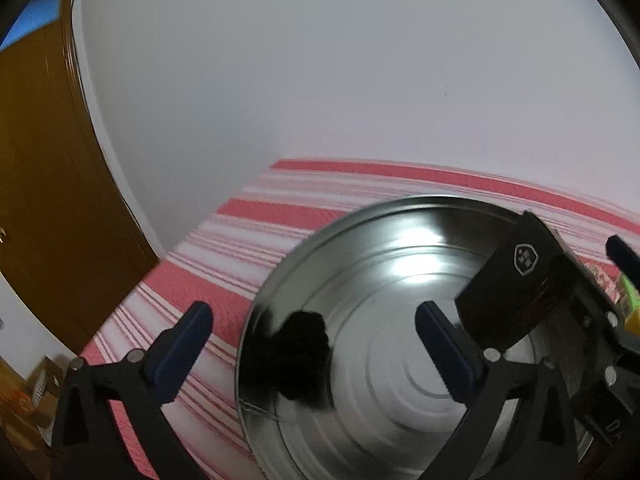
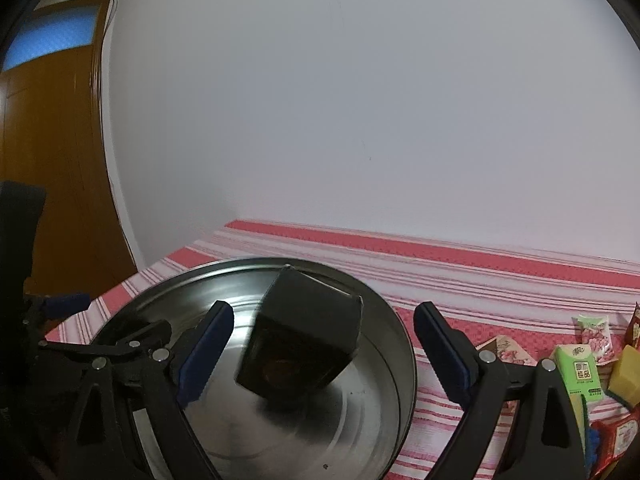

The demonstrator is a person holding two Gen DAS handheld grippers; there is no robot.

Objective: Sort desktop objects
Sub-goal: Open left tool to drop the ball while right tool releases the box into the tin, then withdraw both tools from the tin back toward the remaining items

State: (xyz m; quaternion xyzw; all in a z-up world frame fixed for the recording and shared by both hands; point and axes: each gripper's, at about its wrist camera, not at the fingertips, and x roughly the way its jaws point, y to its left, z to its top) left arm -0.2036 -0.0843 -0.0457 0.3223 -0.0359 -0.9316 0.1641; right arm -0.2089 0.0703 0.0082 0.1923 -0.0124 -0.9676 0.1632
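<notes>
A round metal tin [image 1: 360, 272] lies on the red-and-white striped cloth [image 1: 248, 216]. Over its right side a black box with a white shield mark [image 1: 516, 284] is tilted on a corner and blurred, with no pad touching it. A dark fuzzy lump [image 1: 298, 356] sits in the tin's left part. My left gripper [image 1: 312, 318] is open above the tin, with nothing between its fingers. In the right wrist view the same black box [image 2: 304, 336] shows tilted inside the tin [image 2: 394, 332]. My right gripper [image 2: 324, 316] is open around it, with gaps on both sides.
At the right of the tin lie a green carton [image 2: 582, 372], a pink packet [image 2: 596, 332], a yellow block [image 2: 628, 372] and a red packet [image 2: 616, 436]. A white wall rises behind the table. A brown wooden door [image 1: 40, 200] stands at the left.
</notes>
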